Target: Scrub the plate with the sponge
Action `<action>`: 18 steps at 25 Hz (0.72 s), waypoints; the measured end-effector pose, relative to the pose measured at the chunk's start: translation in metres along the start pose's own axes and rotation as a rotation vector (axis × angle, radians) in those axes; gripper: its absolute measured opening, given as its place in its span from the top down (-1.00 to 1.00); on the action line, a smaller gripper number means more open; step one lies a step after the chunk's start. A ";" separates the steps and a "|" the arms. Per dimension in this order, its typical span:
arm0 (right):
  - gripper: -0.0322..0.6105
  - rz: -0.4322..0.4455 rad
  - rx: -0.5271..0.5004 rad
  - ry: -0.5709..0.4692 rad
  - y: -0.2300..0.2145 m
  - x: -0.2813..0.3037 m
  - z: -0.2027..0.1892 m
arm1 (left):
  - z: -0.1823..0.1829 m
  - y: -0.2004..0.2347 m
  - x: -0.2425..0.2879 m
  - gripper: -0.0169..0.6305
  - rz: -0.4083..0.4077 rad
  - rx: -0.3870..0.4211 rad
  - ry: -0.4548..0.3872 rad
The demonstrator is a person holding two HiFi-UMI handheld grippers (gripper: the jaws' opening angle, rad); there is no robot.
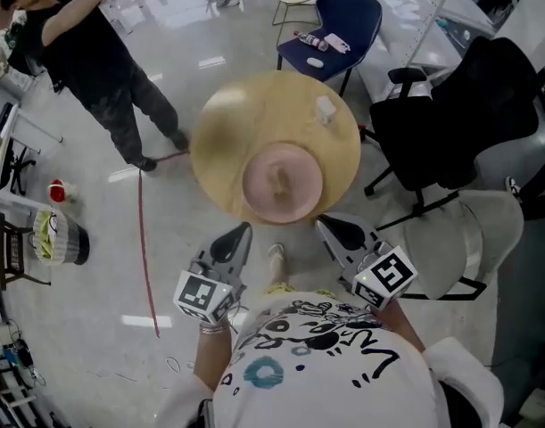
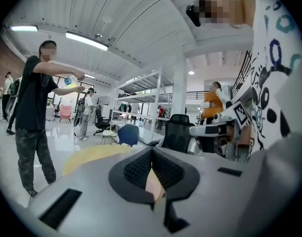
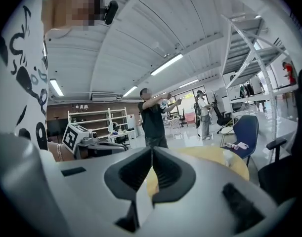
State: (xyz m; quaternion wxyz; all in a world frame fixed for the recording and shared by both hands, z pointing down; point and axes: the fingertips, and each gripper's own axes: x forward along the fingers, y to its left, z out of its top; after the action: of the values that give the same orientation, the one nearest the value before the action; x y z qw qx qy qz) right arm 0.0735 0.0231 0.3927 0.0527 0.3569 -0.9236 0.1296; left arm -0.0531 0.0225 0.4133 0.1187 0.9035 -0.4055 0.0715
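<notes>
"What are the grabbers doing?"

"The left gripper (image 1: pixel 244 229) and the right gripper (image 1: pixel 322 225) are both pressed together and hold nothing."

"Where's the plate?"

"The pink plate (image 1: pixel 283 182) sits on the round table (image 1: pixel 226 132), near its close edge. The sponge (image 1: pixel 326 109) lies farther back, apart from it. A blue chair (image 1: pixel 345 14) stands behind."

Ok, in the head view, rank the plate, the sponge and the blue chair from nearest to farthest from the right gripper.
1. Pink plate, at the near edge of the table, just ahead of the right gripper.
2. Sponge, on the far right part of the table.
3. Blue chair, on the floor beyond the table.
</notes>
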 end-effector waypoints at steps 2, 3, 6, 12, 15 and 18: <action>0.81 -0.014 0.001 0.006 -0.009 0.022 0.006 | 0.005 0.023 0.011 0.90 -0.017 0.002 0.005; 0.81 -0.019 0.002 0.009 -0.015 0.033 0.008 | 0.006 0.034 0.016 0.90 -0.021 0.001 0.010; 0.81 -0.024 0.006 0.021 -0.029 0.061 0.013 | 0.006 0.065 0.032 0.90 -0.016 -0.012 0.026; 0.81 -0.030 0.008 0.070 -0.050 0.103 0.005 | -0.015 0.113 0.055 0.90 -0.005 -0.047 0.075; 0.81 -0.030 0.011 0.110 -0.056 0.118 -0.005 | -0.033 0.130 0.062 0.90 0.012 -0.075 0.108; 0.81 -0.026 0.026 0.141 -0.063 0.126 -0.013 | -0.054 0.139 0.070 0.90 0.024 -0.110 0.144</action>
State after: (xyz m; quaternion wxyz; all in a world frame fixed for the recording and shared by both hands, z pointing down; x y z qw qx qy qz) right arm 0.0221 -0.0995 0.4419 0.1147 0.3596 -0.9111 0.1659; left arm -0.1127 -0.1024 0.5032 0.1963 0.8833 -0.4099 0.1154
